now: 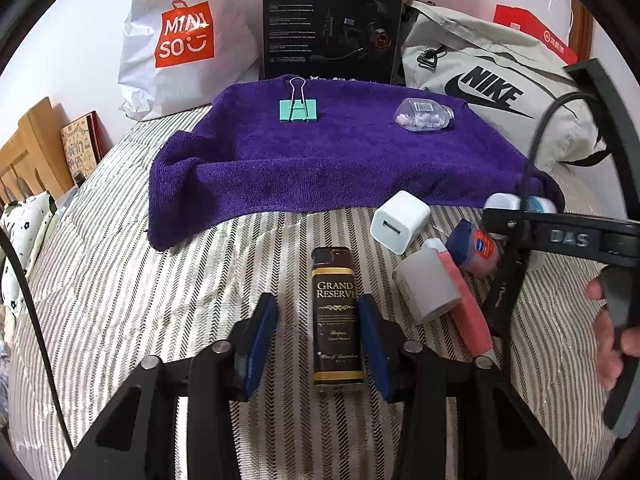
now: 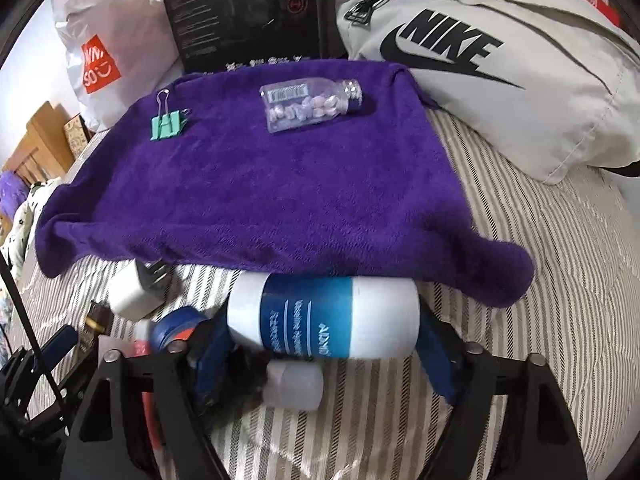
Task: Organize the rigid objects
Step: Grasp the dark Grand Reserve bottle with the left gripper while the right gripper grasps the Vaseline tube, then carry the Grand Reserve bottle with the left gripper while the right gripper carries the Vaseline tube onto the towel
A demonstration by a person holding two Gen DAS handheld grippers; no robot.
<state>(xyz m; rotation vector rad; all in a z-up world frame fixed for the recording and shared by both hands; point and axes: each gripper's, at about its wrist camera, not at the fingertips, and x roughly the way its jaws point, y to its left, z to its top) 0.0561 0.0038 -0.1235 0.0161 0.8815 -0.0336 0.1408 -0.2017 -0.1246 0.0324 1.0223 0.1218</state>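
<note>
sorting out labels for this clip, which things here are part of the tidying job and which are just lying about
Part of the job:
- lighter, between the left gripper pads
- blue and white tube, between the right gripper pads
- white charger
- small white bottle
- binder clip and pill bottle, on the purple towel

Just lying about:
- shopping bag
- black box
- grey bag

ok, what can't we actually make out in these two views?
- Left wrist view: whether the left tool pads press the lighter; its left side shows a gap.
- Left wrist view: the blue-and-white tube, mostly hidden behind the right tool's frame.
- Right wrist view: the small white bottle, blurred beneath the tube.
- Right wrist view: the lighter, only a sliver behind the charger.
</note>
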